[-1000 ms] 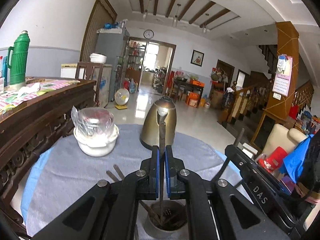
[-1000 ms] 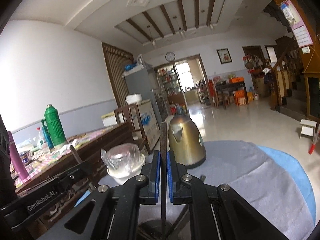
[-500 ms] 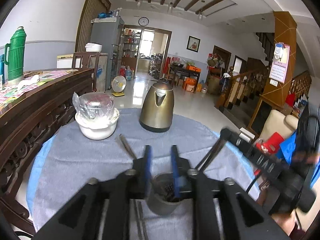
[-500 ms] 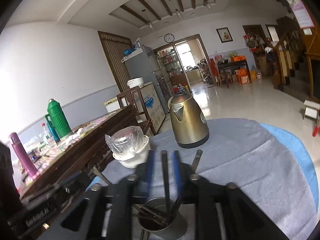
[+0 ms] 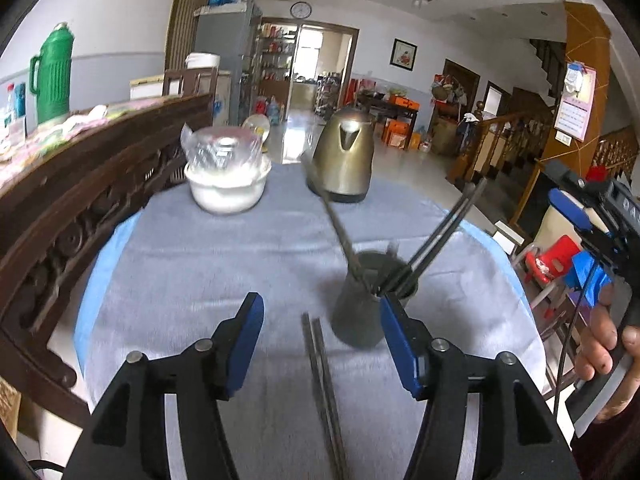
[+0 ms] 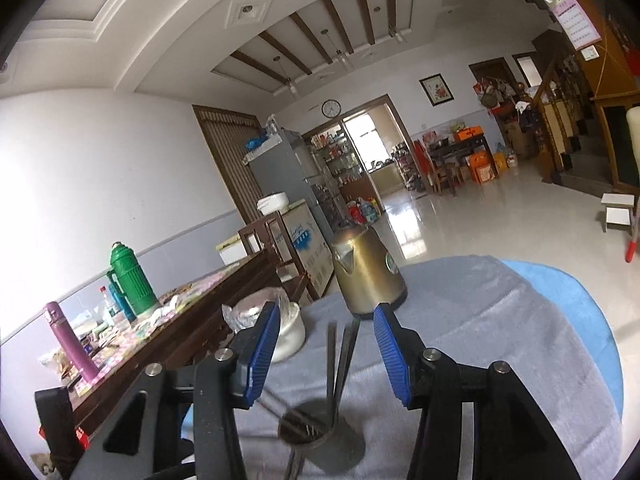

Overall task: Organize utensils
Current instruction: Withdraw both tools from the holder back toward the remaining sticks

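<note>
Both the left gripper (image 5: pixel 322 344) and right gripper (image 6: pixel 326 356) hover empty with jaws opening, angled toward the metal utensil cup (image 5: pixel 370 300) holding chopsticks (image 5: pixel 444 232) on the grey-clothed table (image 5: pixel 208 264).

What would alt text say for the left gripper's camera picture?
The left gripper, jaws opening and holding nothing, hangs over a grey-clothed table with a metal cup of chopsticks, two loose chopsticks, a kettle and a covered white bowl.
</note>
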The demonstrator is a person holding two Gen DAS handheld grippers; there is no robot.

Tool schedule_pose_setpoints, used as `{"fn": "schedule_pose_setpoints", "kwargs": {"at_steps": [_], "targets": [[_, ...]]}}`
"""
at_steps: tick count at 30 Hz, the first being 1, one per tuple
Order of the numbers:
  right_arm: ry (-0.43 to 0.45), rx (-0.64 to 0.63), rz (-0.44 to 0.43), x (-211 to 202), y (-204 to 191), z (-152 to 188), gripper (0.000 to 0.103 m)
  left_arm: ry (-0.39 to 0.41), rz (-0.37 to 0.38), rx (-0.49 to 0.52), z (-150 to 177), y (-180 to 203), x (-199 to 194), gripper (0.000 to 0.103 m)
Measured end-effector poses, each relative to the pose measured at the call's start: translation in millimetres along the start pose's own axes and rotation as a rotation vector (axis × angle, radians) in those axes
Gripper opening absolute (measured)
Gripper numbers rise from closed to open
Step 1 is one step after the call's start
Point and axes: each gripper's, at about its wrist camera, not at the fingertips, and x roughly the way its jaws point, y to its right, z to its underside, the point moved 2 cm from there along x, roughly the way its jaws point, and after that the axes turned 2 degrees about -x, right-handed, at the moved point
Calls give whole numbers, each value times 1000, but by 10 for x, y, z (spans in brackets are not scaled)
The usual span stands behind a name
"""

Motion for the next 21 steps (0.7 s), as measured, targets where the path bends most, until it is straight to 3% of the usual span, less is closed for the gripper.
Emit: {"fn": "schedule_pose_setpoints", "kwargs": {"at_steps": [9,21], "targets": [[-117,-8,12,62,72,351,53,2,3,11,33,17,-50,66],[-450,42,-79,384,-47,1342,51,-240,-78,-70,781,-316,266,66]]}}
